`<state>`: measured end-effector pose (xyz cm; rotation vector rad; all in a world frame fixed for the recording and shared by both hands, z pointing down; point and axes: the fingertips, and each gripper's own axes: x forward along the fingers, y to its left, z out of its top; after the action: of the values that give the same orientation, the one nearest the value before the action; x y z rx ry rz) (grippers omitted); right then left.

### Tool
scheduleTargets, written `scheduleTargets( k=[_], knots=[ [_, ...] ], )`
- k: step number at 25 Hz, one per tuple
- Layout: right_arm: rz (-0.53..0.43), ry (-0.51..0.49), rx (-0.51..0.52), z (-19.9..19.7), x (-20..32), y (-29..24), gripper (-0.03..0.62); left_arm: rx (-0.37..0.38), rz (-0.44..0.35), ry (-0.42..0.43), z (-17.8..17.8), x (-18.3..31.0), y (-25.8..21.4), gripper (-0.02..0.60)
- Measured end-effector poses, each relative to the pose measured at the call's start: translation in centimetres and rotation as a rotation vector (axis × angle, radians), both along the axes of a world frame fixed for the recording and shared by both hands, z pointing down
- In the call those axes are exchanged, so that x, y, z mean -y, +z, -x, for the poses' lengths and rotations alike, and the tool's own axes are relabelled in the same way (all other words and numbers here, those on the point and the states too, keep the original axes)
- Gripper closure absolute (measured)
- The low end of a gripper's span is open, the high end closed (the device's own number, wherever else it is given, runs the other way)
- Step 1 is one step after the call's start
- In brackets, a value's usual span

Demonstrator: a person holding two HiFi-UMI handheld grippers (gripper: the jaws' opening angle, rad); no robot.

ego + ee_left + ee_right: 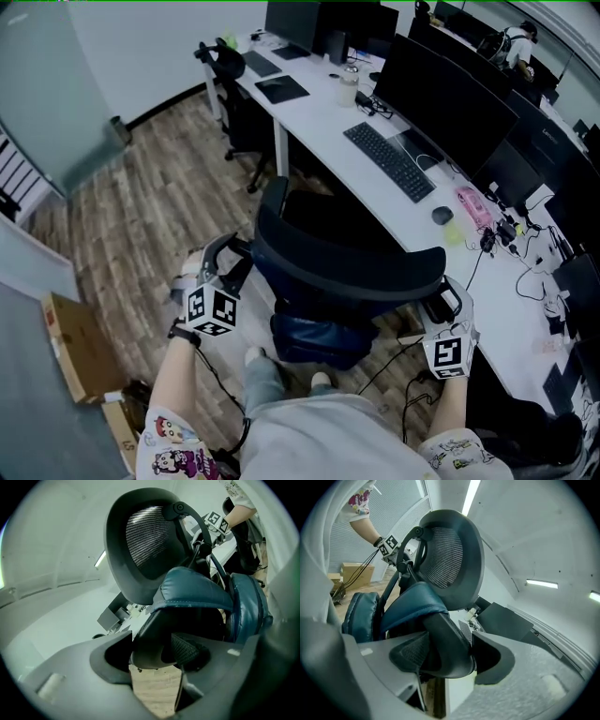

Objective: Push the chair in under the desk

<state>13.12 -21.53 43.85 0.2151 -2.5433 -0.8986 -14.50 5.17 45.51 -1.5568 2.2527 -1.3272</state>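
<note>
Pressure needed to go evenly through both grips, I judged (a lopsided shove would swing it off line). Fingers of the left gripper (228, 265) pinched one dark arm (152, 641) of the black mesh-backed, blue-cushioned office chair (347, 272); those of the right gripper (442, 302) pinched the other. The chair stood close before the long white table (323, 141), back toward the person (309, 436), its front-to-back axis aimed at the table's edge.

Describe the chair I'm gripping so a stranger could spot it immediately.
Find the long white desk. In front of its black keyboard stands a black mesh-backed office chair with blue padding. Unlike the other black chair further along, the left gripper and right gripper both clamp it.
</note>
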Motion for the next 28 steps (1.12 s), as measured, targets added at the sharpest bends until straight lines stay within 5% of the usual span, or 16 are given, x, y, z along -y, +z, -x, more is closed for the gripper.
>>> scheduleTargets(
  k=[15,28],
  knots=[
    [0.005,0.249,0.008,6.1,-1.0,0.3,0.312,0.002,-0.004,0.228,11.3,5.7,-0.2,0.319],
    [0.007,0.363,0.001,10.3,-1.1,0.1,0.312,0.001,-0.022,0.349,17.3,9.0,-0.5,0.322]
  ],
)
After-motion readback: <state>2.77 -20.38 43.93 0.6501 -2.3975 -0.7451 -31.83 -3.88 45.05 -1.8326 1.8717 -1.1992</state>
